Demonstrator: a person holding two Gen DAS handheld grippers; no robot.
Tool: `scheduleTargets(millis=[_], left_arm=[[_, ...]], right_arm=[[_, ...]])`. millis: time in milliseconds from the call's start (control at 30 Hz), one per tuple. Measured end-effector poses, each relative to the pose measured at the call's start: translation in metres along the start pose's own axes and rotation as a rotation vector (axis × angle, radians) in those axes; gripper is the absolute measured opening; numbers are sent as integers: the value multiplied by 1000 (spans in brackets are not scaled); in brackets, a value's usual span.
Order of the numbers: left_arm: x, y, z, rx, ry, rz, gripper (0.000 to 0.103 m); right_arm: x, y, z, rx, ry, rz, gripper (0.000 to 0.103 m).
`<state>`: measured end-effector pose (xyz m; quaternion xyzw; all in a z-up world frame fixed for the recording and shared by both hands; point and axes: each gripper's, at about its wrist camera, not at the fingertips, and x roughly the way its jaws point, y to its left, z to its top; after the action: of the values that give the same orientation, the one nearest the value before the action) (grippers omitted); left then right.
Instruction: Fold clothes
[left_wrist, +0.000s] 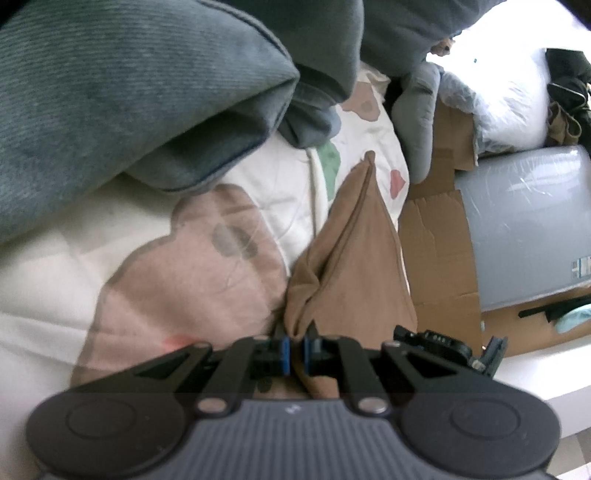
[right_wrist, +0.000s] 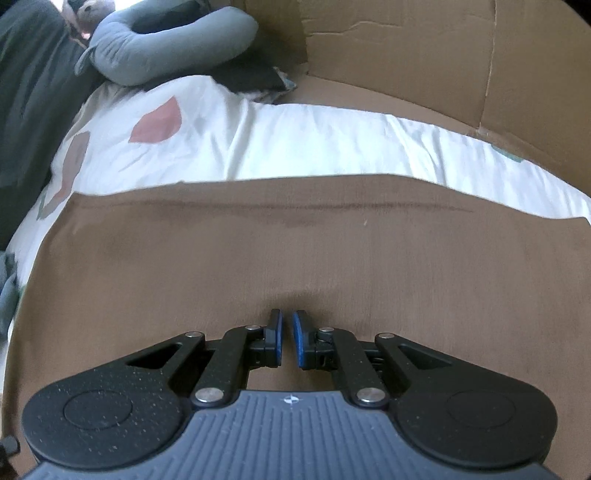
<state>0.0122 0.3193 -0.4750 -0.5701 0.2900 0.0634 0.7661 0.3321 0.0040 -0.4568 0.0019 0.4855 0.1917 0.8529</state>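
The left gripper (left_wrist: 296, 349) was clenched on a bunched corner of the brown garment (left_wrist: 354, 266), lifting it off the bed (left_wrist: 44, 280). The right gripper (right_wrist: 287, 339) hovered nearly closed, grasping nothing, over the flat part (right_wrist: 295, 258). Folding seemed partway; how many folds remained was unclear.

brown garment (right_wrist: 295, 258) cut off by the right wrist view's bottom and side edges, its pinched bit hidden between the left gripper (left_wrist: 295, 345) pads, small label on the wrapped grey pack (left_wrist: 524, 225) too blurry to read
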Motion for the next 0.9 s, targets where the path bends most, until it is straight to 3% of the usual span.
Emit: scheduleTargets(millis=[600,667,733,900], left_arm=[[-3,-3,-2,9,-7,-14,8],[-4,-6,-3,11,-9,-19,7],[-6,-11,-3,9,-14,-21,7],[-7,-26,-3,3,-34,-28,7]], right_arm=[[36,-18,64,67,31,-9,15],[28,-16,66,47,31,-1,20],[19,-15,67,25,30,9,45],[-2,-10,70,-29,29,34,50]])
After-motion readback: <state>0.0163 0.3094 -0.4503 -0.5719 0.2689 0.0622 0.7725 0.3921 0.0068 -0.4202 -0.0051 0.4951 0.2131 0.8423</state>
